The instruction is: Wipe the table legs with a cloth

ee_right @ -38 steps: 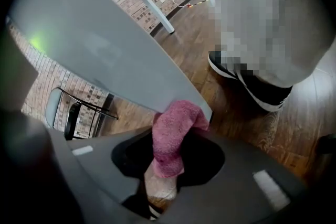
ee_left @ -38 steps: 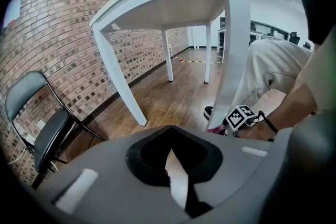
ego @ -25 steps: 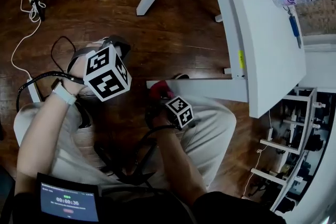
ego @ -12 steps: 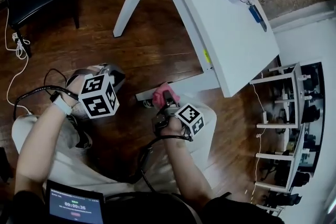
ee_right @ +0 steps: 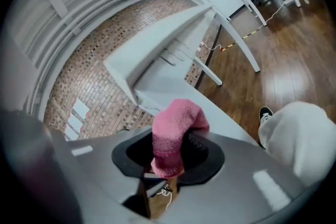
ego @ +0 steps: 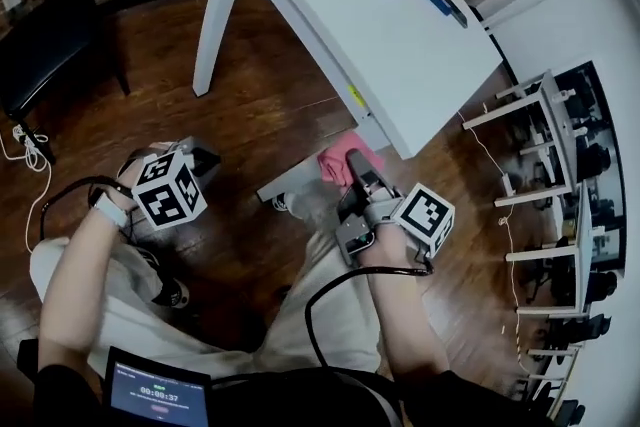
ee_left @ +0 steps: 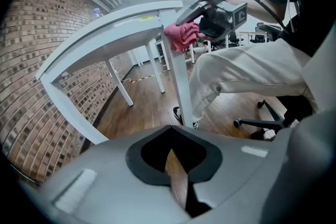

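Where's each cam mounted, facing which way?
Head view: on the head, steeply down at white table, forearms, left gripper, right gripper.
Left gripper view: on that gripper, low, looking up at the table leg; trousered leg shows.
Right gripper view: on that gripper, up at table underside; pink cloth clamped, knee at right.
Shared: head and left gripper views both show the cloth at the leg.
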### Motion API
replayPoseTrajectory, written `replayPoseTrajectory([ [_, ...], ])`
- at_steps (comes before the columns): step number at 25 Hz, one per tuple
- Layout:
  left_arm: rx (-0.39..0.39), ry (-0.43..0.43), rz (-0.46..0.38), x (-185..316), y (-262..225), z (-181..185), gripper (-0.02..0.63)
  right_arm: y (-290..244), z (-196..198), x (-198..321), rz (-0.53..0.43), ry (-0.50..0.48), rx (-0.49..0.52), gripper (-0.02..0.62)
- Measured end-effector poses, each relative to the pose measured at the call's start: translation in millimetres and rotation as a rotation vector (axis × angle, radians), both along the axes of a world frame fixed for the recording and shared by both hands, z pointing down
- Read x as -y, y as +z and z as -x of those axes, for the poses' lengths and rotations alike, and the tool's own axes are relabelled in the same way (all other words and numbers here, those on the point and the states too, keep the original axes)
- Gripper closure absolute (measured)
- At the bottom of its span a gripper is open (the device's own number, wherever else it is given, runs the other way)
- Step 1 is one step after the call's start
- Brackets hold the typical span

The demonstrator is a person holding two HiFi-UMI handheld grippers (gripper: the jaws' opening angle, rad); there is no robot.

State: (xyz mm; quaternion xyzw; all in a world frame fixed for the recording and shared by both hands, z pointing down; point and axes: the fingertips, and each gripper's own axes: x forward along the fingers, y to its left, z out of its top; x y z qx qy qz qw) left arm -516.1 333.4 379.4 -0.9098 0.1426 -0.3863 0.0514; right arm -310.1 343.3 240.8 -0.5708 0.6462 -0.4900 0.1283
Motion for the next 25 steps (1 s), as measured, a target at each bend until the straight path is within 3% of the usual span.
replayPoseTrajectory([
  [2,-0.039,-0.006,0.009,4,-2,5,0.604,-23,-2,0,-0.051,0.015,0.017,0.494],
  [4,-0.108,-0.066,0.025,16,-7,17,0.604,-42,-4,2,-0.105,0.019,0.025,0.494],
  [7,-0.234,-0.252,0.065,41,-11,53,0.604,-58,-5,3,-0.143,0.028,0.018,0.494],
  [11,-0.416,-0.573,0.133,74,5,124,0.604,-63,-8,10,-0.149,0.039,0.029,0.494],
  [14,-0.541,-0.705,0.185,85,5,153,0.606,-68,-13,14,-0.173,0.032,0.023,0.494],
  [17,-0.73,-0.658,0.185,74,-32,153,0.606,-72,-3,3,-0.209,0.05,-0.012,0.494],
  [19,-0.832,-0.597,0.19,67,-48,143,0.606,-71,6,-2,-0.221,0.08,-0.088,0.494],
  [22,-0.867,-0.552,0.15,85,-45,130,0.606,-77,32,15,-0.254,0.061,-0.241,0.494],
  [25,-0.866,-0.519,0.079,123,-63,114,0.606,-81,72,53,-0.288,-0.007,-0.318,0.494],
])
